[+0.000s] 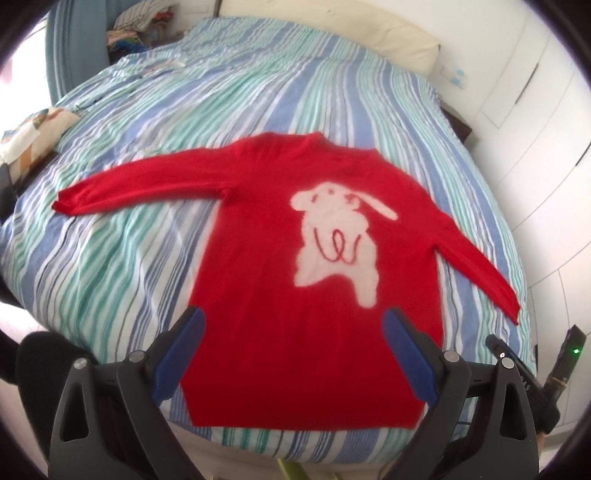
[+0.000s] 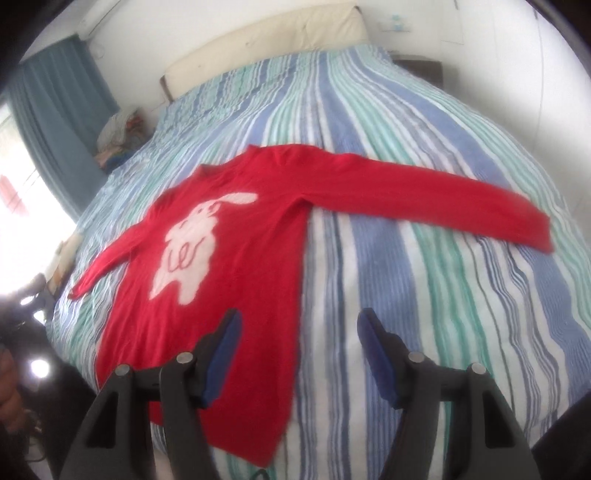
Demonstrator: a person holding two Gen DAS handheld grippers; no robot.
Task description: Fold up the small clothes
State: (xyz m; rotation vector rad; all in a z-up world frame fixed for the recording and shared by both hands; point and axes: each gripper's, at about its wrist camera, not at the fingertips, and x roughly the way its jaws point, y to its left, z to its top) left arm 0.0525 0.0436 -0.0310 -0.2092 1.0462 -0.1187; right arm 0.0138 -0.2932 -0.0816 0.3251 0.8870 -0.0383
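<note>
While both sleeves lie spread out to the sides, the red sweater [image 1: 280, 236] rests flat and face up on the striped bed cover [image 1: 155, 122], its white rabbit motif [image 1: 340, 236] showing, hem toward the near edge of the bed. Left tool [image 1: 291, 321] hangs above the hem, jaws apart, nothing between the blue pads [image 1: 177, 358]. Right tool [image 2: 299, 325] hangs over the sweater's side edge near the hem, jaws apart, empty. Cream headboard [image 2: 266, 40] at the far end; heap of clothes [image 1: 144, 29] beside a blue curtain [image 2: 59, 110]
</note>
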